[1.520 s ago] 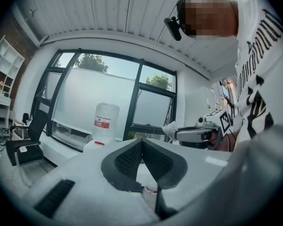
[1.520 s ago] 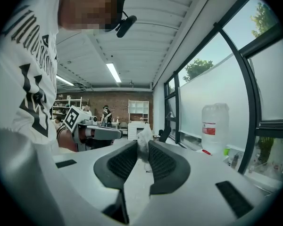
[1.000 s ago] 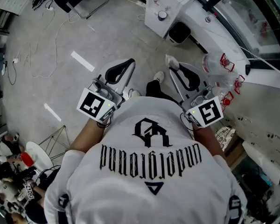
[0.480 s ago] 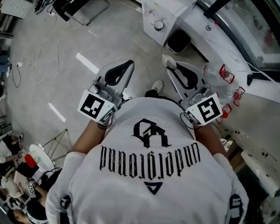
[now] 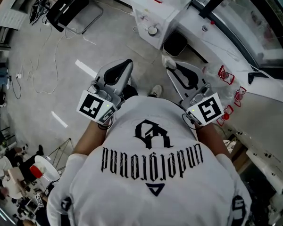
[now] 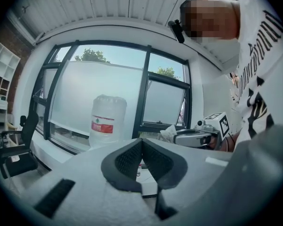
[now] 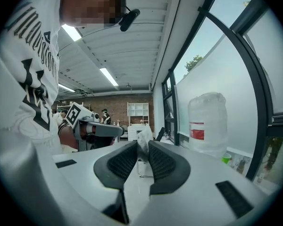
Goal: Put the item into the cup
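Note:
My right gripper [image 5: 170, 65] is held out at chest height, shut on a crumpled white tissue [image 5: 168, 60]. In the right gripper view the tissue [image 7: 144, 136] sticks up from between the dark pads [image 7: 160, 161]. Past the jaws, low on a white table, stands what looks like a clear cup [image 7: 144, 167]. My left gripper [image 5: 127, 63] is level beside it, jaws shut with nothing in them. In the left gripper view its pads [image 6: 155, 159] meet at the tip. A small round cup-like thing [image 5: 152, 30] sits on the white table [image 5: 162, 11] ahead.
A black bin [image 5: 174, 44] stands under the white table's edge. A large water jug [image 6: 107, 121] sits by the window. A black chair [image 5: 66, 6] and loose cables [image 5: 42, 65] lie on the grey floor to the left. Red-clipped things [image 5: 225, 72] hang to the right.
The white table and bin have come nearer in the head view as the person steps forward. Both grippers keep their pose, and the tissue stays in the right jaws.

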`<action>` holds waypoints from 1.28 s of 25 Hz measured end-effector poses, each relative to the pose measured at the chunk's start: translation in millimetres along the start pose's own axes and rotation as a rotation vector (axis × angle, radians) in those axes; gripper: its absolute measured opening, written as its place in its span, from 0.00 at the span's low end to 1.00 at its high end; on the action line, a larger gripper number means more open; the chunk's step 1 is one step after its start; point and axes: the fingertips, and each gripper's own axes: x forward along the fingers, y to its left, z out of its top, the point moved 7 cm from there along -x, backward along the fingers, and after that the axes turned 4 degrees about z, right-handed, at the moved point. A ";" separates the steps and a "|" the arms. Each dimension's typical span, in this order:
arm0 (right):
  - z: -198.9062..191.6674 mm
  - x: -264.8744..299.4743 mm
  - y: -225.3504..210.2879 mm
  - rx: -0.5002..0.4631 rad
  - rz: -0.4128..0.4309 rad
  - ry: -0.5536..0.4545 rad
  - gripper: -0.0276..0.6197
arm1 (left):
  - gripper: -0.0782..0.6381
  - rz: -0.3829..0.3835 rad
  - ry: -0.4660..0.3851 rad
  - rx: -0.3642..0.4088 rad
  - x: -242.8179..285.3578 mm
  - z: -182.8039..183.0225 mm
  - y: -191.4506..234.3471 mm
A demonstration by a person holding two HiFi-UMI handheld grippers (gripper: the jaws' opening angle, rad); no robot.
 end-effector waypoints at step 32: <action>16.8 187.5 -5.7 0.026 -0.322 0.088 0.16 | 0.13 -0.326 0.043 -0.004 28.8 23.7 225.4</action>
